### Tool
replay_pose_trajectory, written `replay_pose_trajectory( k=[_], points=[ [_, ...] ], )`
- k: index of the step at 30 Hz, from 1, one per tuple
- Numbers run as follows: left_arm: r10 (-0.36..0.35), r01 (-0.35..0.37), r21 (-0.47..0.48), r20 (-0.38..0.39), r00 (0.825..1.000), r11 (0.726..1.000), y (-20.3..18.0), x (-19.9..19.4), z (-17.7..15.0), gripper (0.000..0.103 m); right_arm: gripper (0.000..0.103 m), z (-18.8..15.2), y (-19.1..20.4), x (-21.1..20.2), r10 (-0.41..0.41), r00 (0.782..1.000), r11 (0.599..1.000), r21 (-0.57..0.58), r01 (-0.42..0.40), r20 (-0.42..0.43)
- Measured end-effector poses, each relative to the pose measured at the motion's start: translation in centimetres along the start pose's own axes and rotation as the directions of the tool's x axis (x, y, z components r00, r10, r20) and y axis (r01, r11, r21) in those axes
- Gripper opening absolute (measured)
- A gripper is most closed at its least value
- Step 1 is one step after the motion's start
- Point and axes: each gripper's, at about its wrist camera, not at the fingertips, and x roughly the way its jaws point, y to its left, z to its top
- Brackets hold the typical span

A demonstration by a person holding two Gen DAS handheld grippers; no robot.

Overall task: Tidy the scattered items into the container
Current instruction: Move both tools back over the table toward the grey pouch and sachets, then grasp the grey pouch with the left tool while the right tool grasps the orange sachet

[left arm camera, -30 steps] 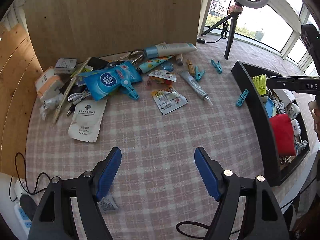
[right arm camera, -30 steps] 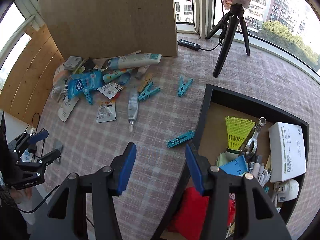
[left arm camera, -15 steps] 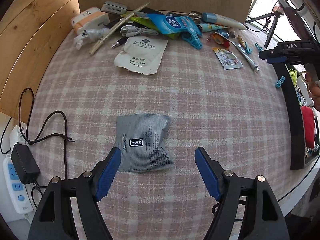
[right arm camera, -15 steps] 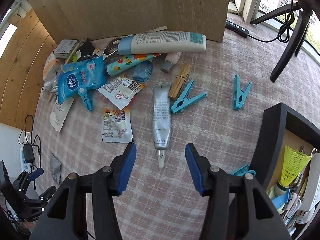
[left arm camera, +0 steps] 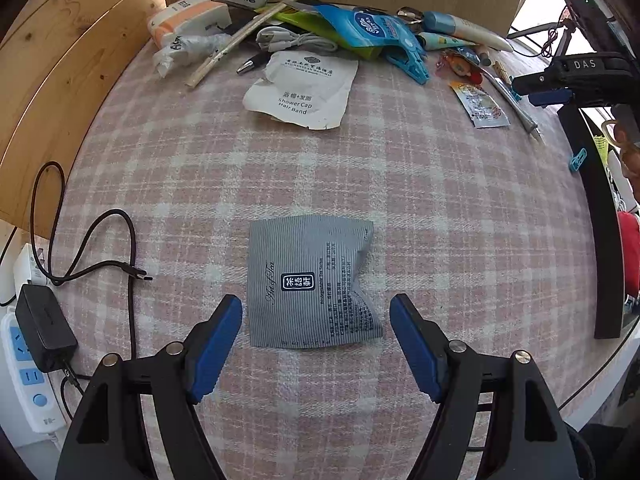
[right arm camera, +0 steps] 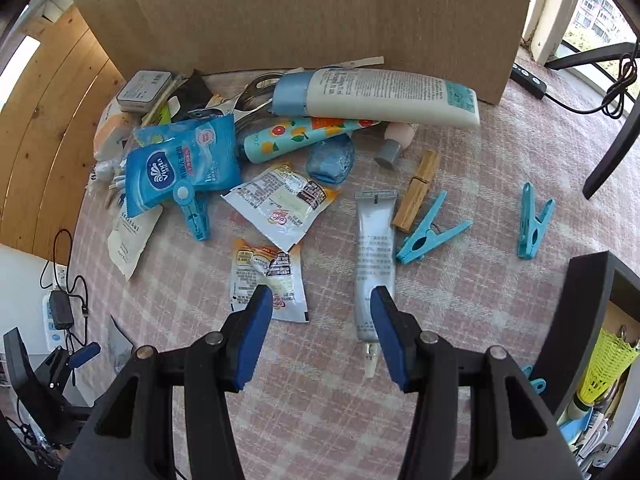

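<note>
From the left wrist view, the left gripper (left arm camera: 316,312) hangs spread wide, grasping nothing, above a grey tea sachet (left arm camera: 310,286) lying flat at centre; the black container (left arm camera: 600,216) edges 3 o'clock. From the right wrist view, the right gripper (right arm camera: 322,308) is released; a silver tube (right arm camera: 374,256) lies at 1 o'clock, its nozzle end behind the right finger.

A round table under a pink-and-white checked cloth (left arm camera: 420,208) carries a grey striped foil tea sachet (left arm camera: 310,286) lying flat just ahead of the left gripper's open jaws. Farther ahead lie a white shower-cap packet (left arm camera: 304,90), a silver squeeze tube (right arm camera: 374,256), a printed sauce sachet (right arm camera: 266,280) and turquoise plastic clothes pegs (right arm camera: 432,232).
</note>
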Motion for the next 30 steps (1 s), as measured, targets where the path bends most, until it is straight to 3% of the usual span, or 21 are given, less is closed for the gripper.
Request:
replay_pose_trajectory(
  k=[4, 10, 20, 22, 25, 27, 30],
  points=[
    [0.004, -0.004, 0.006, -0.007, 1.0, 1.0, 0.0, 0.7, 0.7, 0.074, 0.053, 0.2, 2.7, 0.9, -0.007, 1.0, 0.998, -0.07, 0.006, -0.02],
    [-0.028, 0.027, -0.016, -0.037, 0.999, 1.0, 0.8, 3.1, 4.6, 0.074, 0.055, 1.6, 4.1, 3.3, -0.028, 0.998, 0.994, -0.105, 0.021, -0.061],
    [-0.018, 0.017, -0.017, -0.035, 0.999, 1.0, 1.5, 4.8, 6.0, 0.072, 0.061, 2.3, 5.6, 5.7, -0.134, 0.988, 0.984, -0.128, 0.124, -0.079],
    [0.025, -0.025, -0.005, -0.021, 0.999, 1.0, 1.2, 5.0, 6.0, 0.063, 0.06, 1.9, 5.9, 5.8, -0.153, 0.986, 0.978, -0.157, 0.141, -0.069],
    [0.034, -0.034, -0.007, -0.005, 0.999, 0.999, 1.4, 5.2, 6.2, 0.055, 0.047, 1.4, 5.9, 5.6, -0.192, 0.98, 0.964, -0.198, 0.18, -0.045],
    [0.039, -0.039, -0.019, 0.006, 0.999, 0.999, 2.0, 4.8, 5.8, 0.042, 0.042, 1.2, 5.3, 5.3, -0.172, 0.984, 0.971, -0.177, 0.161, -0.052],
    [0.033, -0.033, -0.029, 0.007, 0.999, 0.999, 3.7, 3.8, 4.7, 0.034, 0.038, 1.1, 4.3, 5.0, -0.133, 0.989, 0.984, -0.128, 0.125, -0.062]
  ],
)
